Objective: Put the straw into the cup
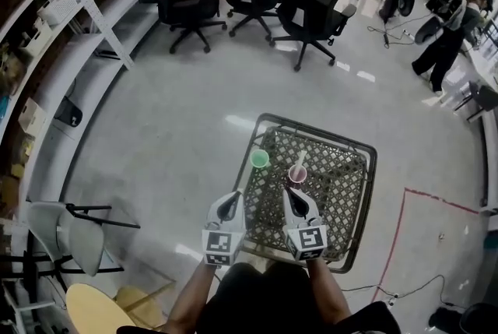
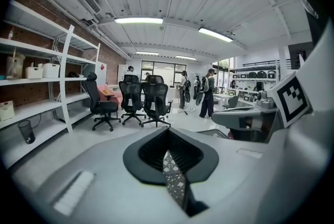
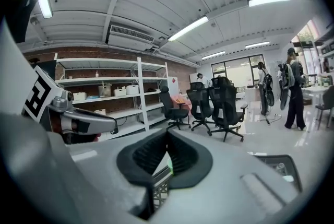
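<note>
Black pads pressed together, my left gripper point(image 1: 229, 205) and right gripper point(image 1: 293, 198) both empty; head view alone shows the straw point(image 1: 300, 161) in the pink cup point(image 1: 296, 174).

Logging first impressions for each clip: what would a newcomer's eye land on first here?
The black wire-mesh table in the middle of the pale floor draws the eye, bearing a small green cup near its left edge and a pink cup with a pale straw seemingly standing in it. Below them in the head view, the left gripper and right gripper hover side by side, both shut and empty.
</note>
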### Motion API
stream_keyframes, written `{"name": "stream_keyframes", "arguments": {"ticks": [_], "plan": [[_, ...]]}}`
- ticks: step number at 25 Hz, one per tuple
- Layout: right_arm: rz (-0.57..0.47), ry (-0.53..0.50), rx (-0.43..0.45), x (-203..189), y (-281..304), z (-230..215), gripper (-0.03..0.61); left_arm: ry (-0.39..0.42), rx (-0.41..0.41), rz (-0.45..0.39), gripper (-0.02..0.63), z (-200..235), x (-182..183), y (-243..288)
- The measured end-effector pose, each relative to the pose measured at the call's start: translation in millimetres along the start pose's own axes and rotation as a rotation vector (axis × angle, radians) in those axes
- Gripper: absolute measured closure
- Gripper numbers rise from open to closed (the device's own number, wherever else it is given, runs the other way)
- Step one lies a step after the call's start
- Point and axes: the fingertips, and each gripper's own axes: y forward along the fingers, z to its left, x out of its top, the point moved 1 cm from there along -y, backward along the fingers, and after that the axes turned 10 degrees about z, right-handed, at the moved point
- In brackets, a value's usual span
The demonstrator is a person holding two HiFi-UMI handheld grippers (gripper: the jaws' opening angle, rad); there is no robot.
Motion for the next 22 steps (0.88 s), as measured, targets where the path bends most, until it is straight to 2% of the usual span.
{"name": "stream_keyframes", "arguments": {"ticks": [3,7,12,22], "plan": [[0.010,-0.025,0.022,-3.6,18.0,4.2,0.575,-0.025,0.006,0.045,0.607,11.4,-11.6,9.0],[0.044,-0.004,0.069,-10.7,36.8,5.6,0.575,-0.045,0.009,0.099,0.607,16.0,-33.2,26.3],[0.081,0.008,0.087,-40.2,61.1,-3.1,0.575,-0.095,0.032,0.166,0.607,22.7,-65.1,55.0],[0.213,0.043,0.125,-109.4,104.8,-17.7,0.575,-0.133,0.029,0.305,0.607,31.5,-126.3,99.3]]}}
